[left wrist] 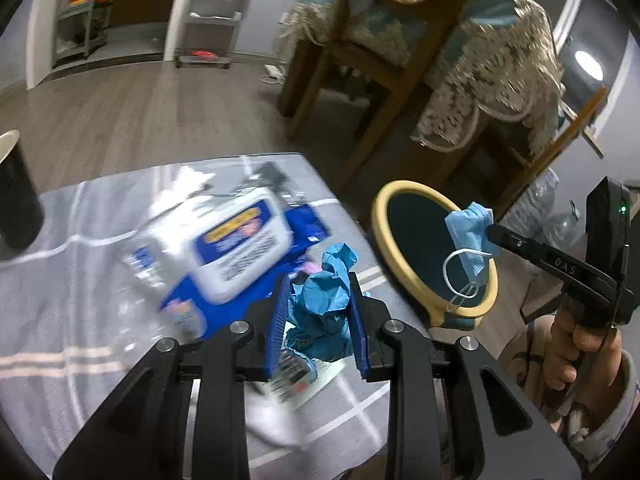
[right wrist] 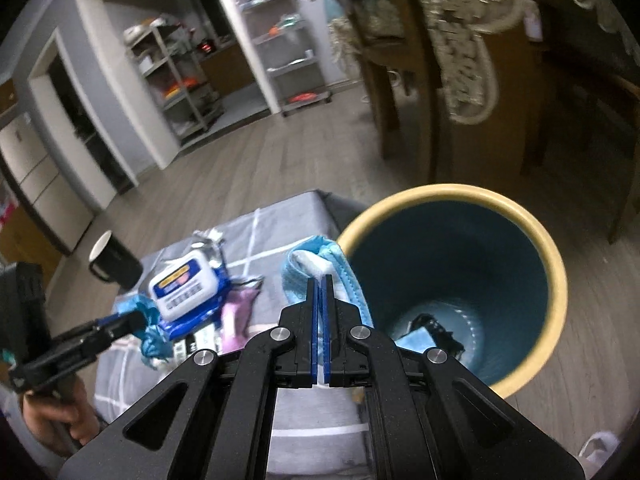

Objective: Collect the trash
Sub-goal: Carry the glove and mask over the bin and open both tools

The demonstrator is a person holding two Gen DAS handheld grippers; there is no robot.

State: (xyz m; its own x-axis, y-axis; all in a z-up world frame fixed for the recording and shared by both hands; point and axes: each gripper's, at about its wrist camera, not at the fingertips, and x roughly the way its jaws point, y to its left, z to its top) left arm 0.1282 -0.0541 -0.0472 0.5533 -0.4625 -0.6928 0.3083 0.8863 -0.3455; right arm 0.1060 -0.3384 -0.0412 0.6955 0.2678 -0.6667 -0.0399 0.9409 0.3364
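My left gripper (left wrist: 318,308) is shut on a crumpled blue glove (left wrist: 326,300), held above the grey table (left wrist: 60,320); it also shows in the right wrist view (right wrist: 148,322). My right gripper (right wrist: 320,284) is shut on a light blue face mask (right wrist: 316,266), held at the near rim of the teal bin with a yellow rim (right wrist: 556,280). In the left wrist view the mask (left wrist: 472,232) hangs over the bin (left wrist: 384,236) with its white ear loop dangling. Some trash lies at the bin's bottom (right wrist: 428,332).
On the table lie a white and blue wipes pack (left wrist: 236,244), a blue packet (left wrist: 308,224), a pink wrapper (right wrist: 234,320) and printed paper (left wrist: 300,384). A black mug (right wrist: 114,262) stands at the table's far edge. Wooden chairs and a draped table (left wrist: 480,60) stand behind the bin.
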